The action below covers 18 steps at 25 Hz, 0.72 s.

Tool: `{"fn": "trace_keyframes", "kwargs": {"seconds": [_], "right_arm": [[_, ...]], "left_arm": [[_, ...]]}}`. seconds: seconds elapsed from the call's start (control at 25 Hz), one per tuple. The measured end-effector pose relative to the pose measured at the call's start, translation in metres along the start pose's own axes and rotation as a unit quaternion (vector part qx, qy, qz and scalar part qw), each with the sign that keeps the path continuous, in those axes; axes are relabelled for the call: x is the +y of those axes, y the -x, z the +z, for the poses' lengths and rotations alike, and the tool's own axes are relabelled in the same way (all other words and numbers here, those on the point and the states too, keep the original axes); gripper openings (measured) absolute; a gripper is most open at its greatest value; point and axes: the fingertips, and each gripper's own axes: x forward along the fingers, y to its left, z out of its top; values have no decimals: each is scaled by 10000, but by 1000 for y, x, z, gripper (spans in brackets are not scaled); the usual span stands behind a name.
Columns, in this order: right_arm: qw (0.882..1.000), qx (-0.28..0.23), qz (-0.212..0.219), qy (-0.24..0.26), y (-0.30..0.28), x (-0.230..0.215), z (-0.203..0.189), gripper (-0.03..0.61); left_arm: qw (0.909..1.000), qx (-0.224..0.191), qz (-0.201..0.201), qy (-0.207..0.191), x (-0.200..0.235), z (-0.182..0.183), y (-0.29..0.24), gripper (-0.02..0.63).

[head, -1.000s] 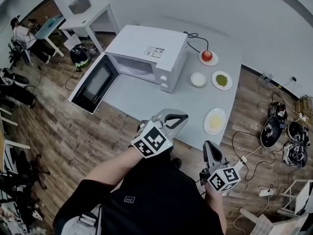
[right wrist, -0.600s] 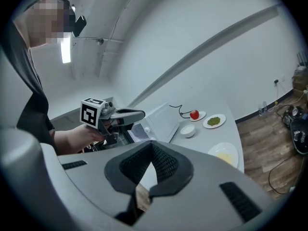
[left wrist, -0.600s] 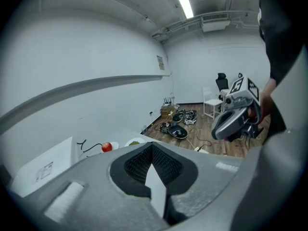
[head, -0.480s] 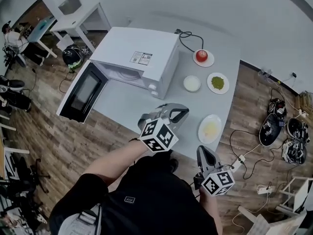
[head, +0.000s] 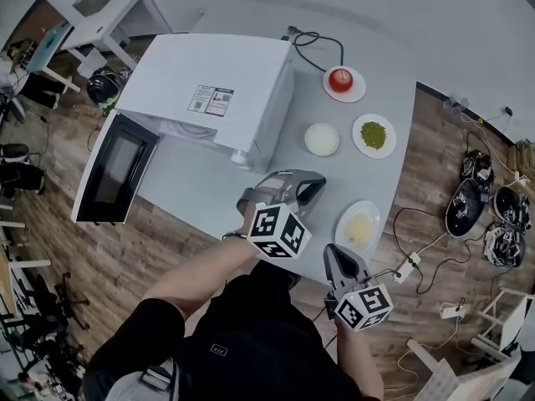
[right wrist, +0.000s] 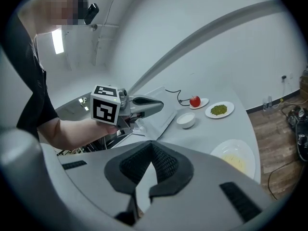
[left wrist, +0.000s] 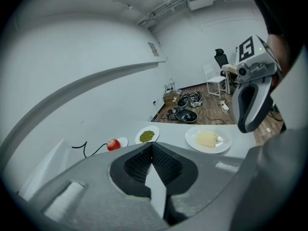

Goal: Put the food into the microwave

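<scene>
Person's left gripper point(head: 309, 182) closed, fingers point(left wrist: 137, 165) together with nothing between, aimed forward and somewhat down. Bare left forearm point(head: 196, 276) stretched forward. The right gripper point(head: 333, 252) sits nearer the body on the right, also closed and empty, pointing forward. Right forearm point(head: 361, 359) close to torso.

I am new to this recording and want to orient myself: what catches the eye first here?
The white microwave sits at the far left of the table, its door swung wide open. To its right stand four dishes: a red fruit, a bowl, green food and, nearest, yellow food. The left gripper and right gripper hover shut and empty at the near edge.
</scene>
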Motion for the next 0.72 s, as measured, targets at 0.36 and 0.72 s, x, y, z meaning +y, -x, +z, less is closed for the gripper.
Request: {"fn": "trace_keyframes", "kwargs": {"seconds": [0.36,0.72], "right_arm": [[9995,224,202,-60,-52,-14,-5,9],[9990,400,180,54,-76,-30,7,9]], "left_arm": [[9993,352,-92,109,5,-38,-59,6],[9975,620,-329,-87,10,-59,-96,8]]}}
